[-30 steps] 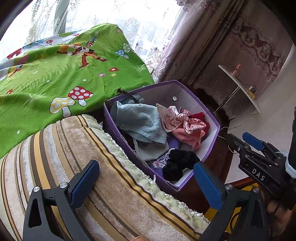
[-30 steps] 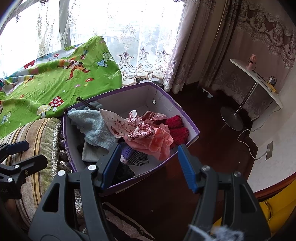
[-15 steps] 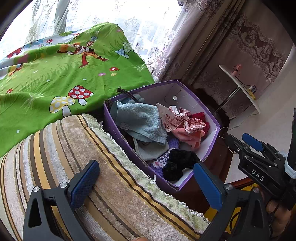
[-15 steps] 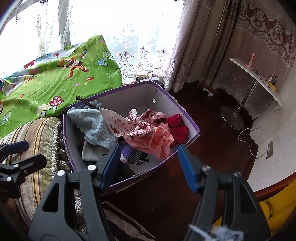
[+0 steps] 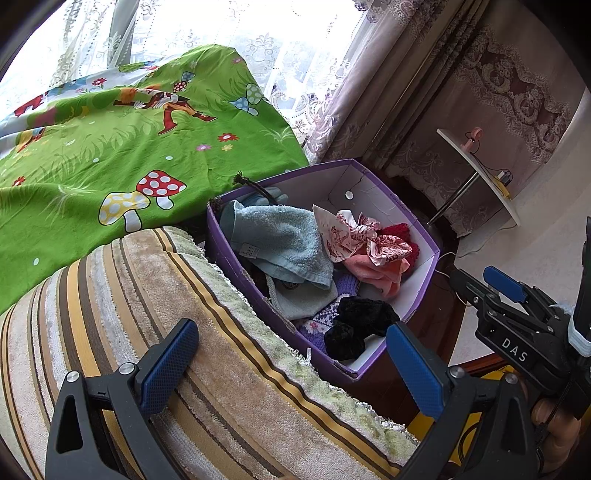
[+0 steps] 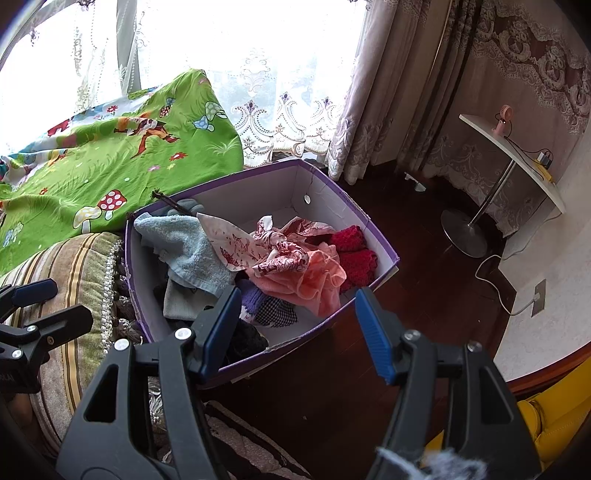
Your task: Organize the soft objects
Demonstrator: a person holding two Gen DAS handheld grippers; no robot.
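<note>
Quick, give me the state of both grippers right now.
Left gripper: open, holding nothing, above the striped cushion.
Right gripper: open, holding nothing, in front of the purple box of clothes.

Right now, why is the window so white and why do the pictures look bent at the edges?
Left wrist view: daylight blows out the window, though the purple box stays evenly lit and sharp; black corners come from the fisheye lens. Right wrist view: same glare at the window, and the curtain bows near the rim.
</note>
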